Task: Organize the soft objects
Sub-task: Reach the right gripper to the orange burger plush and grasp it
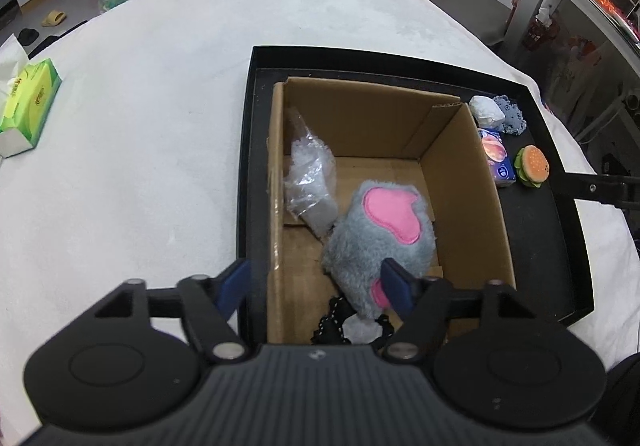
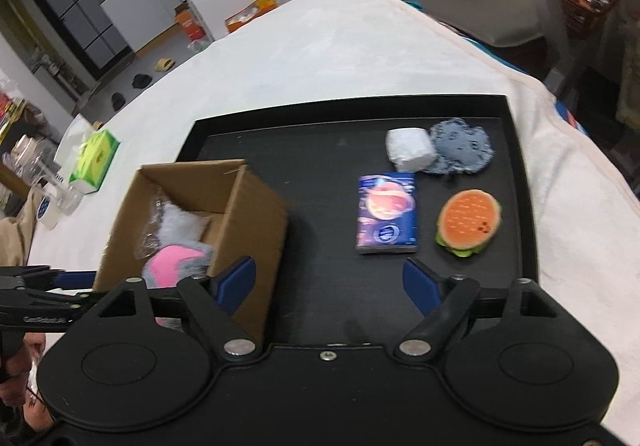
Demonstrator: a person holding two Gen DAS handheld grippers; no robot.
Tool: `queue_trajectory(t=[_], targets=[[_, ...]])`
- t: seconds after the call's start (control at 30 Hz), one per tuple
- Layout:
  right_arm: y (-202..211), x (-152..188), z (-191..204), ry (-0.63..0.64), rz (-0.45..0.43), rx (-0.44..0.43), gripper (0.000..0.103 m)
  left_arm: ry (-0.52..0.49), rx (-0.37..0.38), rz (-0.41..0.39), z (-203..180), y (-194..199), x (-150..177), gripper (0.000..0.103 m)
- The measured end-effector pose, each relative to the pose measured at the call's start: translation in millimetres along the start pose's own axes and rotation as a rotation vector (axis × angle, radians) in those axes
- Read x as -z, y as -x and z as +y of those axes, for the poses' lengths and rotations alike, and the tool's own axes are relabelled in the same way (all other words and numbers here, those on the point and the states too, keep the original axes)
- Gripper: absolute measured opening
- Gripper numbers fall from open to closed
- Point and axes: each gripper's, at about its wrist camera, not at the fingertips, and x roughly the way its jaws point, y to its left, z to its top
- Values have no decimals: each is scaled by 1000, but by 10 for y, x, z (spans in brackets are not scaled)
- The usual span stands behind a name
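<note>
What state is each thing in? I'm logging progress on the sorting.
cardboard box: open, upright on black tray
grey plush: inside box
plastic bag: inside box
tissue pack: flat on tray, outside box
burger toy: on tray
left gripper: open
right gripper: open, empty

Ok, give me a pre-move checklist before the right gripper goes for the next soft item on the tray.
1. Right gripper open and empty: ok.
2. Left gripper open; its right finger is over the plush, contact cannot tell.
3. Items left on the tray: tissue pack, burger toy, white bundle, blue cloth: ok, all unobstructed.
4. Tissue pack nearest the right fingers, standing apart from the others: ok.
5. Room in the box: ok, the far half of the floor is bare.
6. Left gripper out of the drop path: not ok, it hangs over the box.
</note>
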Motion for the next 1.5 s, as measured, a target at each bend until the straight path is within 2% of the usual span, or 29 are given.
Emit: queue_trajectory(t=[0.07,0.7,0.9,1.1,1.2,1.23,1.27,1.37,1.5], targets=[[-4,4,-78,-16,-7,8,84,7,-1,-1,-33,-1,-32,74],[-206,-61,-784,-253,-54,79,84,-20,-63,31,-243,-132,-164,77],[-362,-57,-905,-308,-42,116,82,-28,-79,36,-288,-170,-207,79],[-518,-98,-1005,-343,-33,142,76,-59,-88,52,-331,-196,-222,80],[-626,-92,-1072,-345,-6,164,58,-80,-87,59,-306,-220,-192,81],[-659,-89,-1086,-342,3,166,42,-76,-87,61,-286,-231,-185,81],[-694,-81,-1104,-338,16,166,33,-68,-87,62,-267,-238,-185,81],[-714,-52,-1139,-349,30,158,26,-55,-79,60,-236,-239,-197,81],[-636,-40,-1101,-331,22,170,22,-73,-72,57,-231,-239,-201,81]])
